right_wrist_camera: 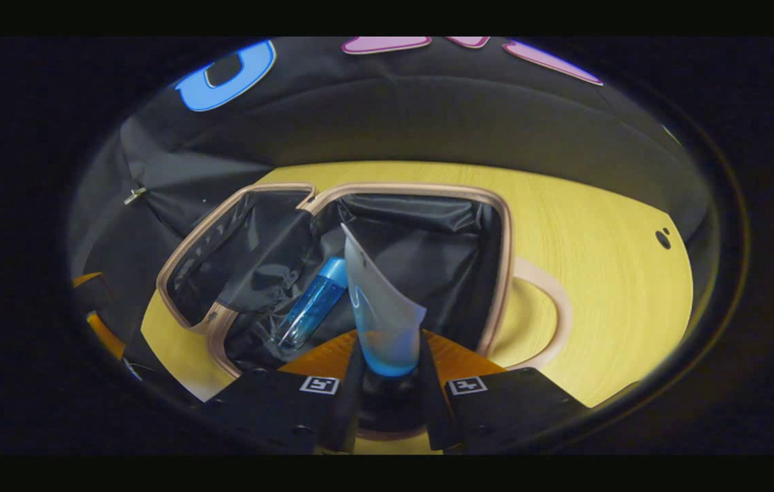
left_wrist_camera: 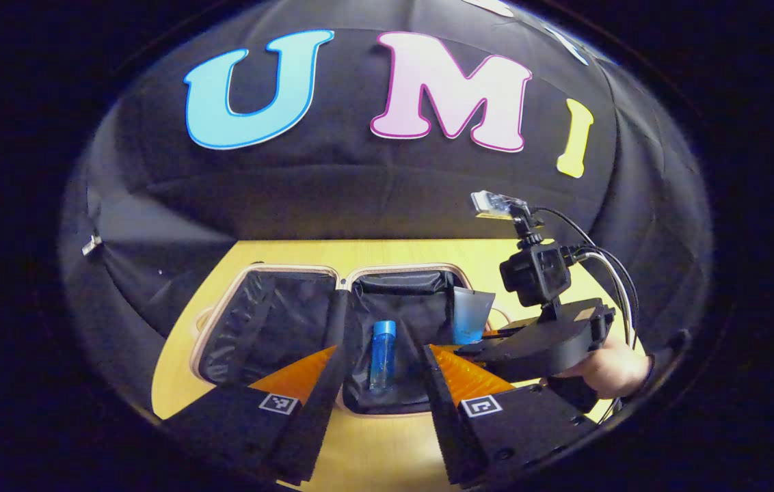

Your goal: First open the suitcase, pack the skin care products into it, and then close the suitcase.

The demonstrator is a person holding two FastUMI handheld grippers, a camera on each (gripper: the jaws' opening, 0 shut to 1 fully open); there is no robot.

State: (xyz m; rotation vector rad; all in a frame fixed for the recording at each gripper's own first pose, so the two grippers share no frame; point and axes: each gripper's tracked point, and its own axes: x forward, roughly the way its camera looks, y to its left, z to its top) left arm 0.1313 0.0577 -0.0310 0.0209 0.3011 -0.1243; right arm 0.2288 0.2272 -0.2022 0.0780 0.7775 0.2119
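Suitcase (right_wrist_camera: pixel 496 232) lies open on yellow surface (right_wrist_camera: pixel 606 287). Blue bottle (right_wrist_camera: pixel 312 304) lies inside suitcase, on black lining. Right hand-held gripper (right_wrist_camera: pixel 387 372) clamps tube (right_wrist_camera: pixel 380 314) between both fingers, above suitcase interior. Left hand-held gripper (left_wrist_camera: pixel 377 365) hangs spread wide, nothing held, at suitcase near edge.

blue bottle (left_wrist_camera: pixel 383 355), black-lined suitcase (right_wrist_camera: pixel 496 225) w/ tan rim, yellow table (right_wrist_camera: pixel 606 273)

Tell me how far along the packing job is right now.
Done: the suitcase lies open on the table, with the blue bottle already in it. In hand: the right gripper is shut on a blue-and-white tube above the open suitcase. Left: release the tube, then close the suitcase. The left gripper is open.
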